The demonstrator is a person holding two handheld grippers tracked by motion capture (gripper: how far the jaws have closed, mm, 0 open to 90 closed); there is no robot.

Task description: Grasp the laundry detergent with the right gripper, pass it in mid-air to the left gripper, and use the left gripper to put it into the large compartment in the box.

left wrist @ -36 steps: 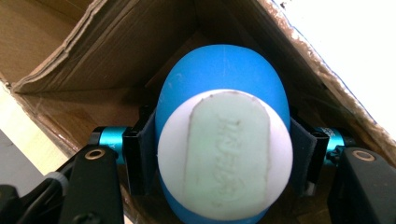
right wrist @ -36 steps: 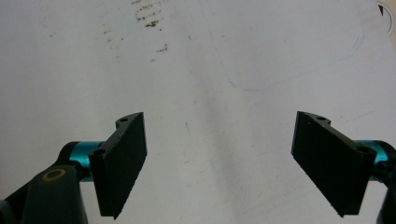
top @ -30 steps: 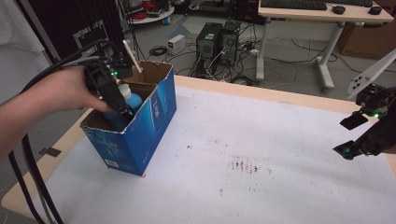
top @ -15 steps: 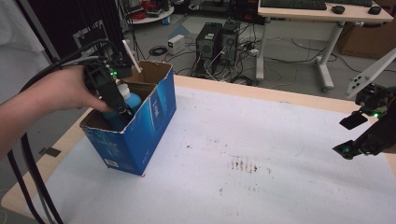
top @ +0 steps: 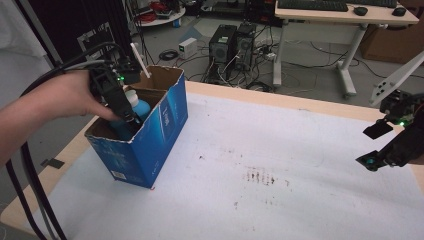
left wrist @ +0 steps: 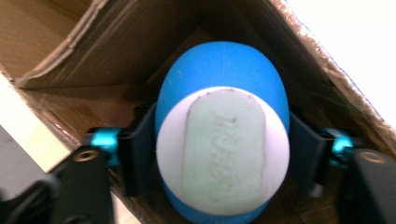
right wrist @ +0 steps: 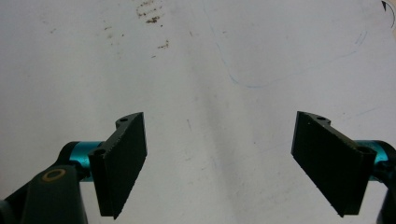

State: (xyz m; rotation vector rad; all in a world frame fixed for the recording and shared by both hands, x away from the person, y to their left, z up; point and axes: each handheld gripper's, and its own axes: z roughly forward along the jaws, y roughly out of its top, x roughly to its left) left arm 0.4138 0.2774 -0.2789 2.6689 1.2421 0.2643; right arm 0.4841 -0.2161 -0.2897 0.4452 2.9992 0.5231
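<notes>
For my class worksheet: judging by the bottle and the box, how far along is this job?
Done: the left tool is shut on the blue bottle inside the cardboard box. In hand: the bottle, neither clearly lifted out nor set down. Left: whichever move follows; the right tool hangs open over the bare table.

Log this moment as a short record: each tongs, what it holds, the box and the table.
left tongs: inside the box, jaws shut on either side of the bottle
bottle: blue with a white cap, standing in the box
box: blue cardboard, top open, on the table's left side
right tongs: open, holding nothing, over the table at its right edge
table: white cover with dark specks near the middle
</notes>
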